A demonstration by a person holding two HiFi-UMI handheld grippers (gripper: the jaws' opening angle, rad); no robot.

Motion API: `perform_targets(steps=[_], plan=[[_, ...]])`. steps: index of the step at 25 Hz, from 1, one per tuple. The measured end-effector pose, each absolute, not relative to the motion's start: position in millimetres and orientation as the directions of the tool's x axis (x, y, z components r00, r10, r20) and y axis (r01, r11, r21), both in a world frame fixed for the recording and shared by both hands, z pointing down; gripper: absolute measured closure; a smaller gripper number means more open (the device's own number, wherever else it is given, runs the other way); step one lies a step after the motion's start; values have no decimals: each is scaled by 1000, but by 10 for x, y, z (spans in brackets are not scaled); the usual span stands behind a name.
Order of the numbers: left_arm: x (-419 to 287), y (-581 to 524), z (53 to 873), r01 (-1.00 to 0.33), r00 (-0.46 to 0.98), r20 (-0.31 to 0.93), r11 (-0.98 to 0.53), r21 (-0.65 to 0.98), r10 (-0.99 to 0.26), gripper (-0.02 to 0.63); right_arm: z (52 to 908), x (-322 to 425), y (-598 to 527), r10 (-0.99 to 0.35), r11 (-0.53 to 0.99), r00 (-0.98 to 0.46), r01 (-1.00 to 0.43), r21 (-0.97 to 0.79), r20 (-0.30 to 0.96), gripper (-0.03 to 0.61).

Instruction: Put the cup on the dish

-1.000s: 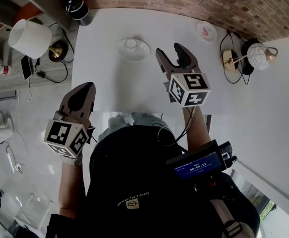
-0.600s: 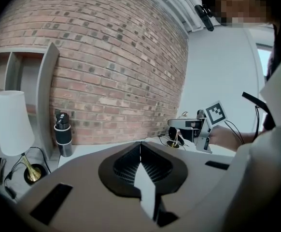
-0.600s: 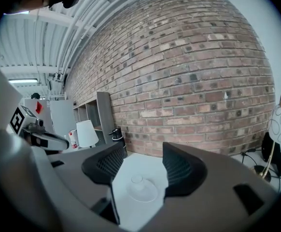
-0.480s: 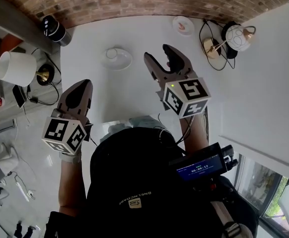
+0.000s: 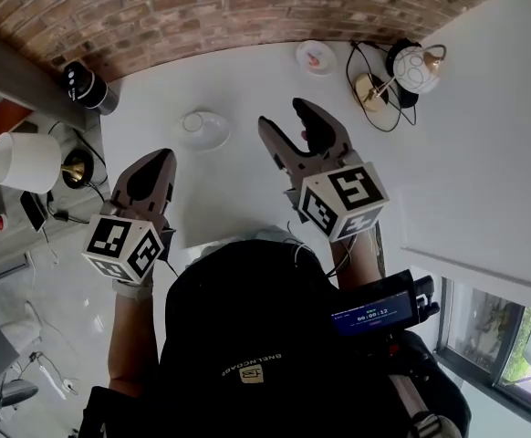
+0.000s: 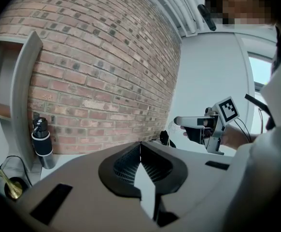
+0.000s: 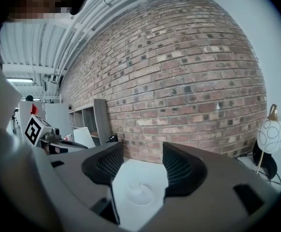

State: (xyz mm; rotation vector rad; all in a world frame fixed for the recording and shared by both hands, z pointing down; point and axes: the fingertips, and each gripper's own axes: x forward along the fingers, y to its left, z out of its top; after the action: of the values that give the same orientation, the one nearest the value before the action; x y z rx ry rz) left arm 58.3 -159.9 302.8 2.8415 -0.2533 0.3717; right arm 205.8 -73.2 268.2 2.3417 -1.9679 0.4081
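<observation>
on white table (image 5: 247, 80), cup (image 5: 192, 122) atop dish (image 5: 214, 135)

two lamps (image 5: 26, 161) (image 5: 418, 67), two dishes (image 5: 216, 136) (image 5: 303, 58), one cup (image 5: 192, 122)

Left gripper (image 5: 161, 161) jaws together; right gripper (image 5: 286, 119) jaws apart (reaching further forward than left).

White bench (image 5: 238, 99) against a red brick wall (image 5: 202, 7) in a daylit room.
A plain white wall (image 5: 484, 153) closes the right side, with a window (image 5: 495, 336) showing greenery. A lamp with a white shade (image 5: 24, 161) stands left of the bench above the pale floor (image 5: 56, 281), and a globe lamp (image 5: 418, 68) stands near its right end. Grey shelves (image 6: 24, 76) stand against the brick.
</observation>
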Motion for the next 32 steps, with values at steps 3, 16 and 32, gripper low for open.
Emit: perform_targets(steps=[3,16,32], plan=[[626,-1631,3010,-190,955,268,-953,237,-124,606,2620,2046,-721,-961,-193,161,-972,-131,223,319],[637,-1739,2981,-172,959,263,-955,243,-107,606,2565,1962,-778,-961,-203,173,-971,-128,215,319],[476,-1731,3044,-209,950,280,-946,247,-137,606,2603,1910,-781,-965,-193,160,-970,-150,210,319]])
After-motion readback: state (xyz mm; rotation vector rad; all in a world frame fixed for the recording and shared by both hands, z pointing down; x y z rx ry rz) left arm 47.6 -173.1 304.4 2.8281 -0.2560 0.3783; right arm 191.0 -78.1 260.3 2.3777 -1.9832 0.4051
